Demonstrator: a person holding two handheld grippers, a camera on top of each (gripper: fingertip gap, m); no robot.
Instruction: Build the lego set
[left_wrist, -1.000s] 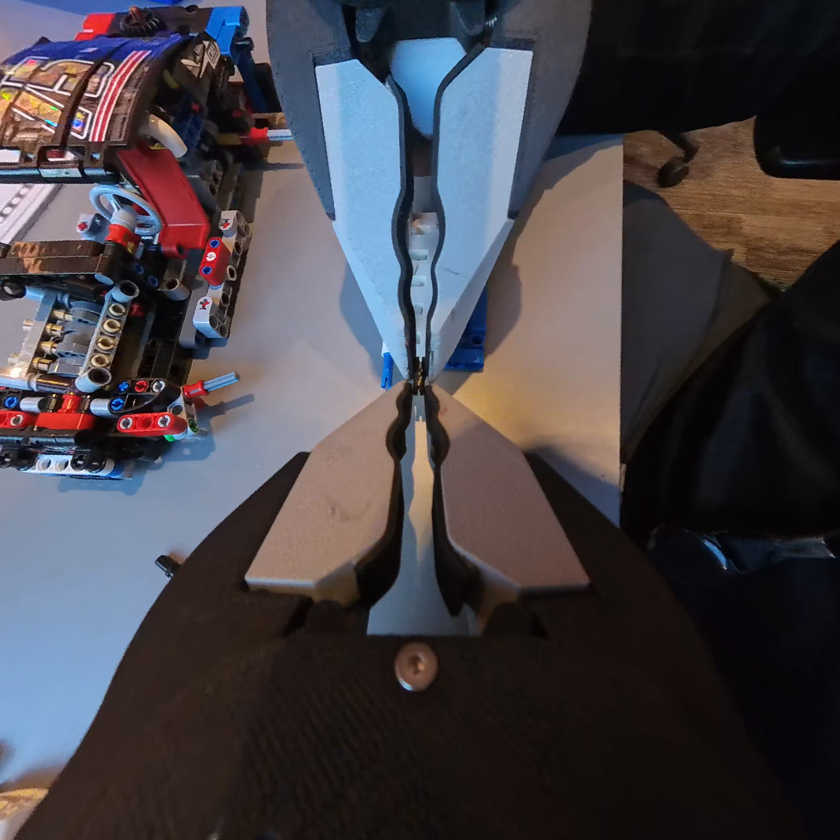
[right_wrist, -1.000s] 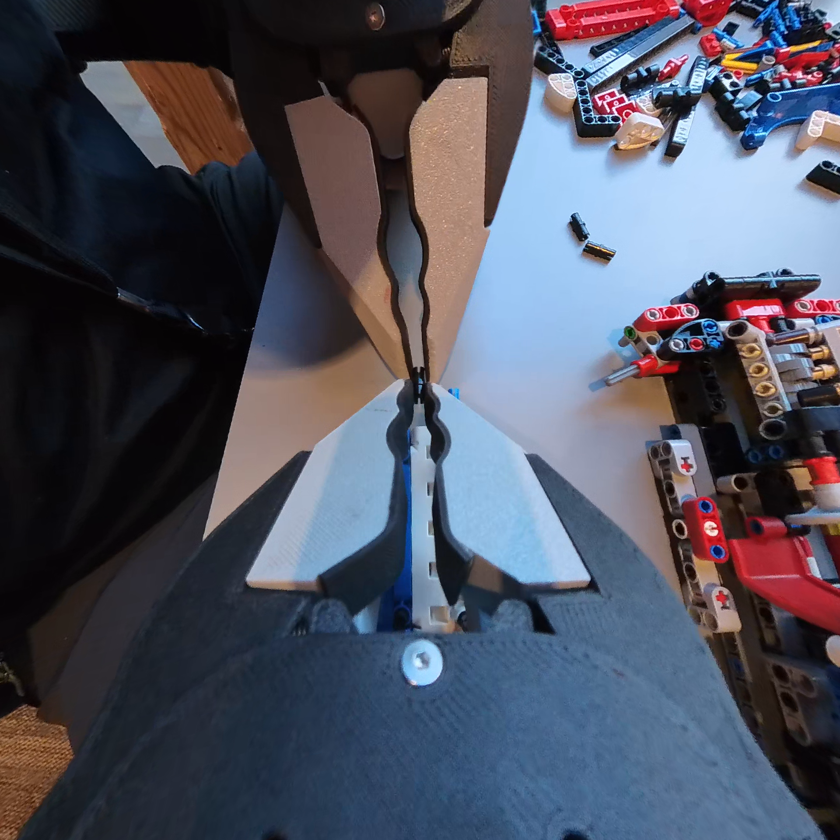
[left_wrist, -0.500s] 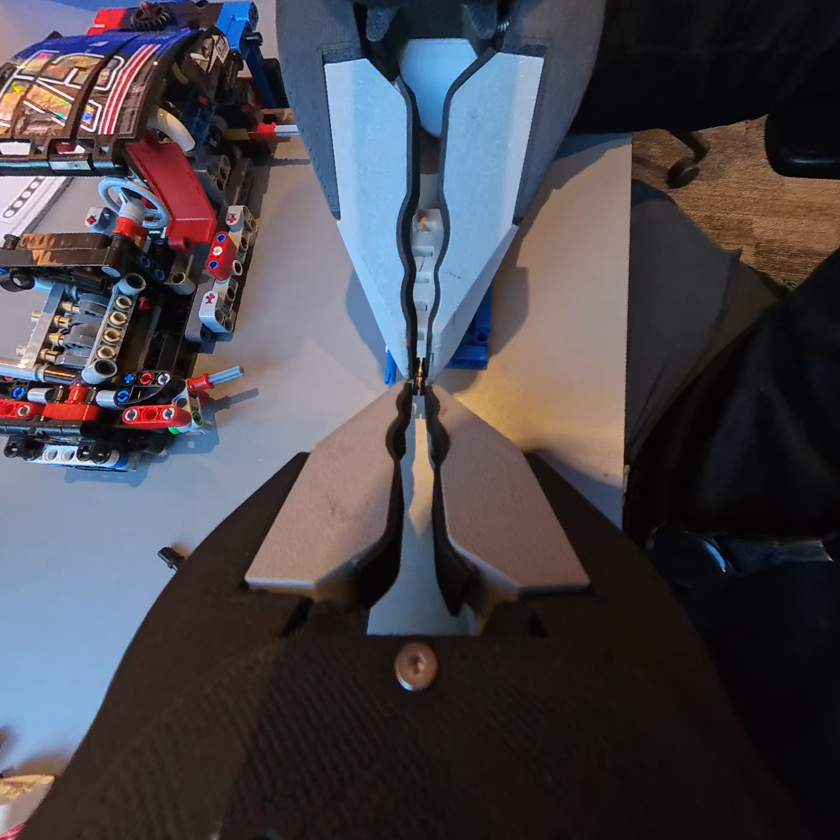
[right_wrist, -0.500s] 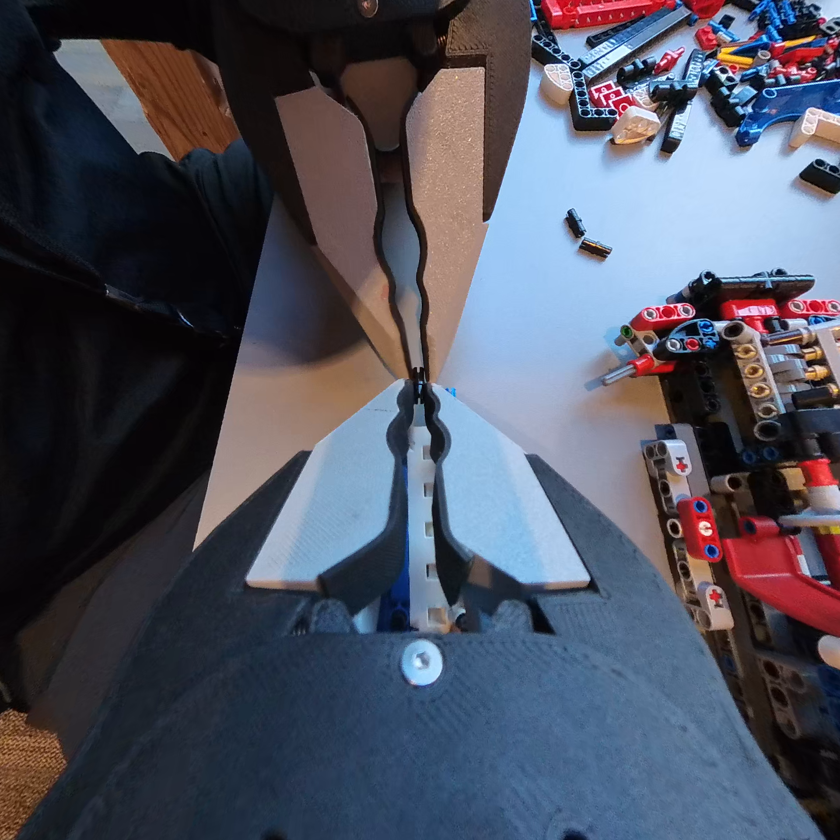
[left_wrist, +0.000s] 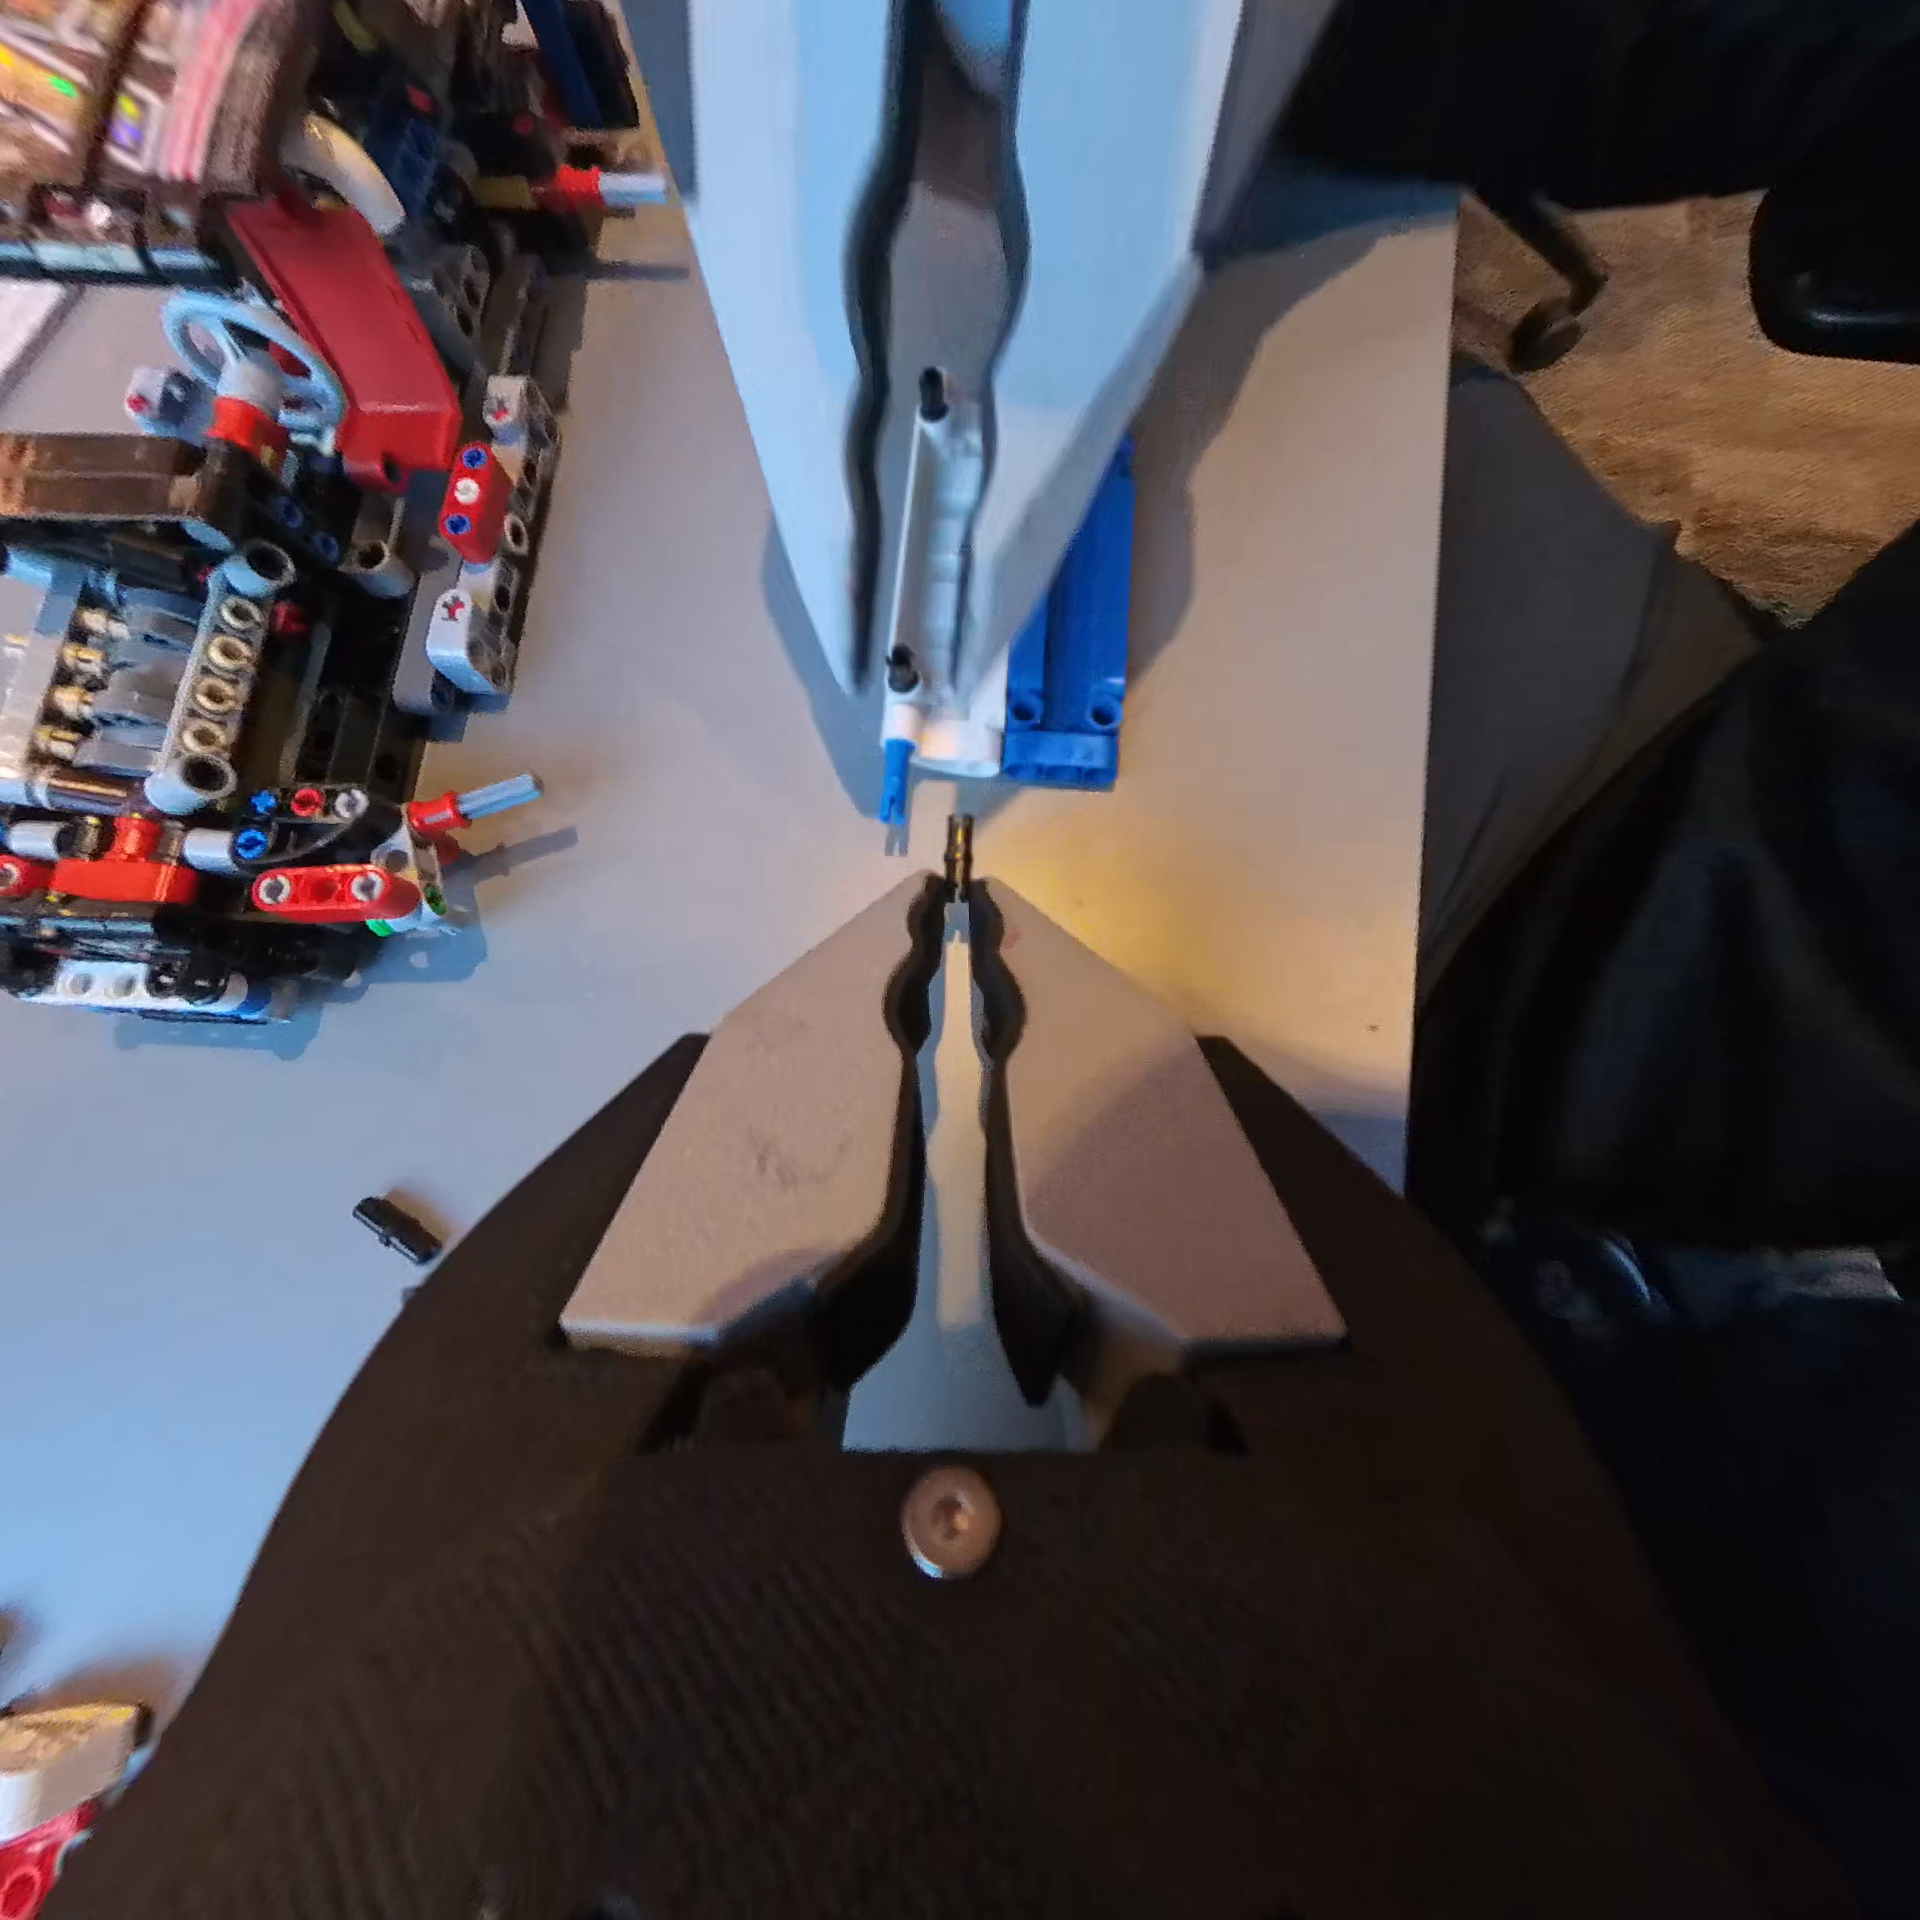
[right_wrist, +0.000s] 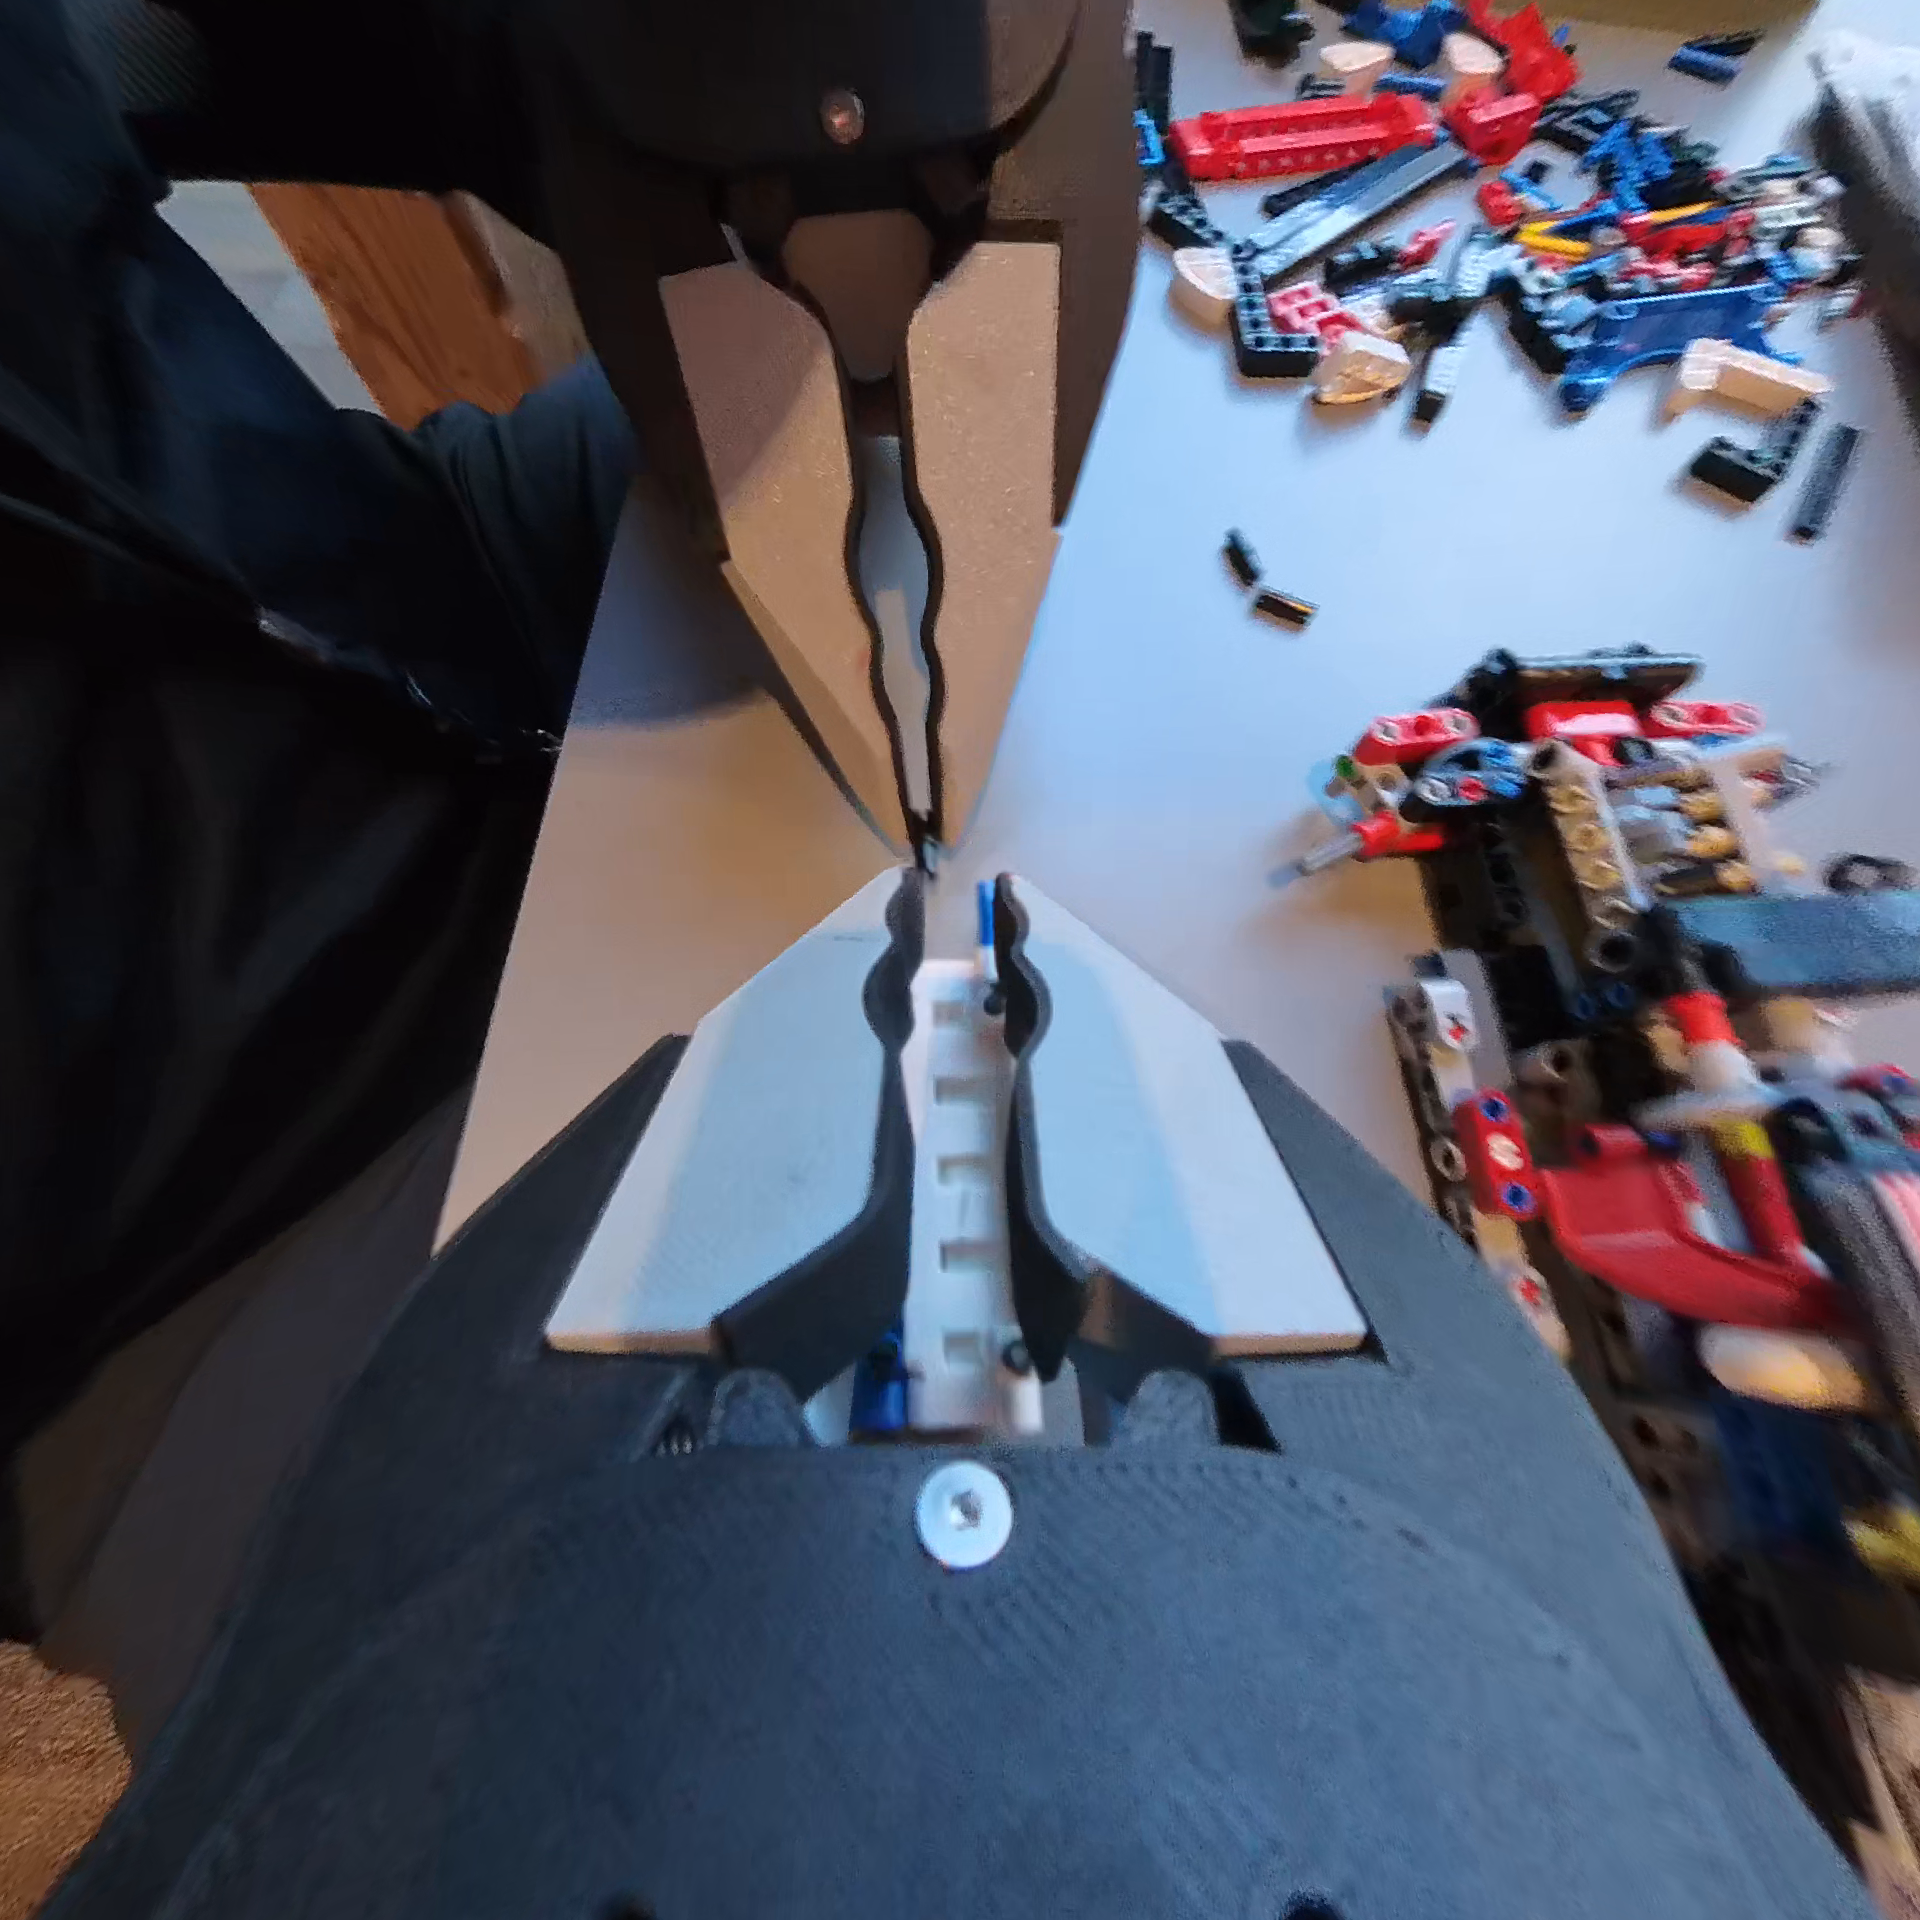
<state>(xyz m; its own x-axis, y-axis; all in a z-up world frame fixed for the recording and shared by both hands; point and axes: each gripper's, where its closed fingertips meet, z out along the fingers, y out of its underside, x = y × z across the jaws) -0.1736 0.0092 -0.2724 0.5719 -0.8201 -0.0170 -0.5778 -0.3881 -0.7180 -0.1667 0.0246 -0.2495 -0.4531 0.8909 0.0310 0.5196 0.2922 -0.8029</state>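
My left gripper (left_wrist: 954, 894) is shut on a small black pin (left_wrist: 957, 844) that sticks out of its tips. It faces my right gripper (left_wrist: 920, 681), tip to tip, low over the grey table (left_wrist: 675, 1039). The right gripper (right_wrist: 953, 894) has its jaws parted. A white beam (right_wrist: 956, 1143) lies between them, with a blue pin (right_wrist: 984, 914) at its front end. In the left wrist view the beam (left_wrist: 940, 582) reaches past the right fingertips, and a blue panel (left_wrist: 1070, 644) lies beside it. The black pin is just short of the beam's end. The left gripper also shows in the right wrist view (right_wrist: 920, 831).
The half-built car model (left_wrist: 260, 571) stands on the table beside the grippers and also shows in the right wrist view (right_wrist: 1662, 987). A pile of loose parts (right_wrist: 1507, 208) lies farther off. Stray black pins (right_wrist: 1262, 582) lie on the table. The table edge (left_wrist: 1423, 727) and a person's dark clothing are close. Both grippers' tips are close together, under 4 cm apart.
The right gripper's jaws have parted and the two grippers have drawn slightly apart. The black pin's tip now stands clear of the beam. The white beam shows more of its side.
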